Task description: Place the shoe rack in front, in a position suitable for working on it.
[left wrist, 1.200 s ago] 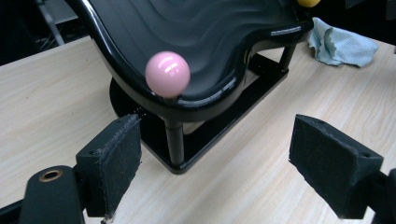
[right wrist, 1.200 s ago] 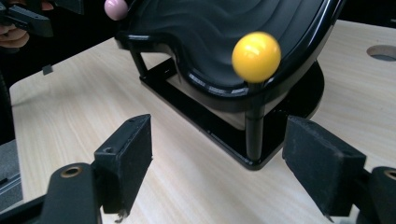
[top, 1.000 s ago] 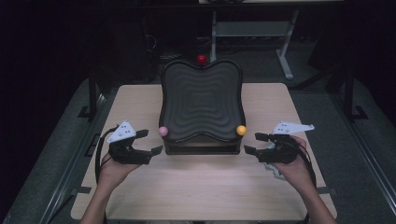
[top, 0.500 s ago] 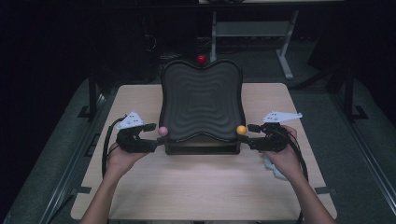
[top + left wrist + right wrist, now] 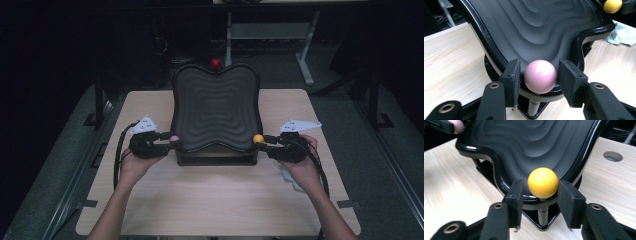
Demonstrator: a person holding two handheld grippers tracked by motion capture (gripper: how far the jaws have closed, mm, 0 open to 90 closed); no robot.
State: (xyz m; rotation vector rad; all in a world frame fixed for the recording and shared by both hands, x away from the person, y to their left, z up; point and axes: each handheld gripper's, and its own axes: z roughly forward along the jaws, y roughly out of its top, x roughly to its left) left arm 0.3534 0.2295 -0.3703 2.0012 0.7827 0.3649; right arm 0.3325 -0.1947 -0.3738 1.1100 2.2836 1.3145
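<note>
Left gripper (image 5: 539,75) brackets the pink ball (image 5: 540,76) at the near left corner of the black wavy tray (image 5: 536,27). Its jaws have just been closing, and both pads look pressed on the ball's sides. Right gripper (image 5: 541,193) does likewise at the near right corner, its jaws also just closing around the yellow ball (image 5: 543,182); the right pad touches, while the left pad appears touching or a hair off. Each ball sits on a short post under the tray's rim, so these appear to be handles.

The step in hand is judged to be securing both handles before tilting or lifting the tray. To do it well, each ball should sit mid-pad at its widest girth, lest it squirt out, and both grips should firm up evenly before any load is taken. Both hands should then move together and keep level.

Farther off, the tray stands on a dark base on the wooden table (image 5: 215,200), with a red ball (image 5: 215,63) at its far edge.
</note>
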